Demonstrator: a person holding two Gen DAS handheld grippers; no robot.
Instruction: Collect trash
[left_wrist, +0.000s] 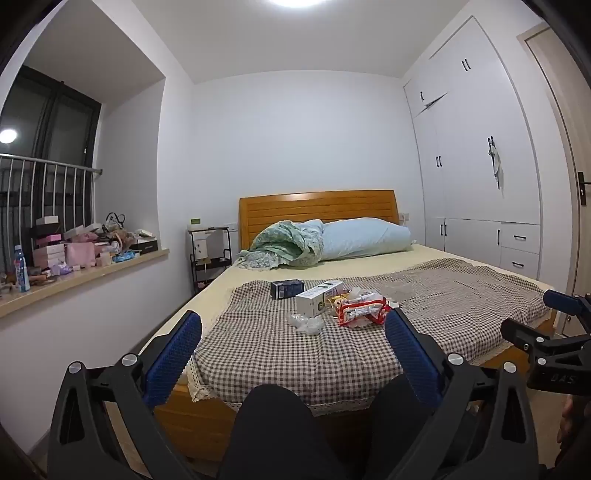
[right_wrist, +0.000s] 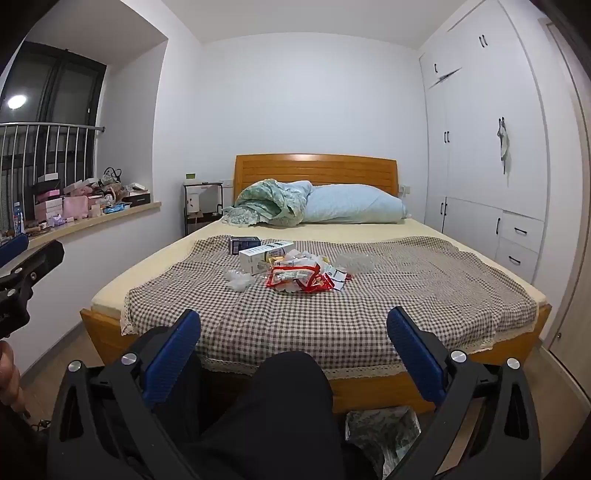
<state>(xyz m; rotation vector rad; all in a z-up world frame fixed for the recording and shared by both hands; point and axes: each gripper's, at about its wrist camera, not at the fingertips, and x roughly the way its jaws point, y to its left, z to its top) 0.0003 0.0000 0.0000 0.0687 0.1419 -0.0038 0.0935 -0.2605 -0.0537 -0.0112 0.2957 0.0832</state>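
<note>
The person's dark knee (right_wrist: 284, 398) sat nearest; both grippers' fingers (right_wrist: 173, 354) gaped empty (nothing held), the trash pile (right_wrist: 295, 273) lying ahead on the bed (right_wrist: 406, 295), nearer the left gripper (left_wrist: 291, 354).

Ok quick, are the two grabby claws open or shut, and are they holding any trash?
Left hand-held gripper: open, holding nothing.
Right hand-held gripper: open, holding nothing.

A home bedroom: wooden-headboard bed (right_wrist: 316, 170) with pillow (right_wrist: 354, 208), white built-in wardrobes (right_wrist: 480, 147), cluttered windowsill (left_wrist: 85, 271).
</note>
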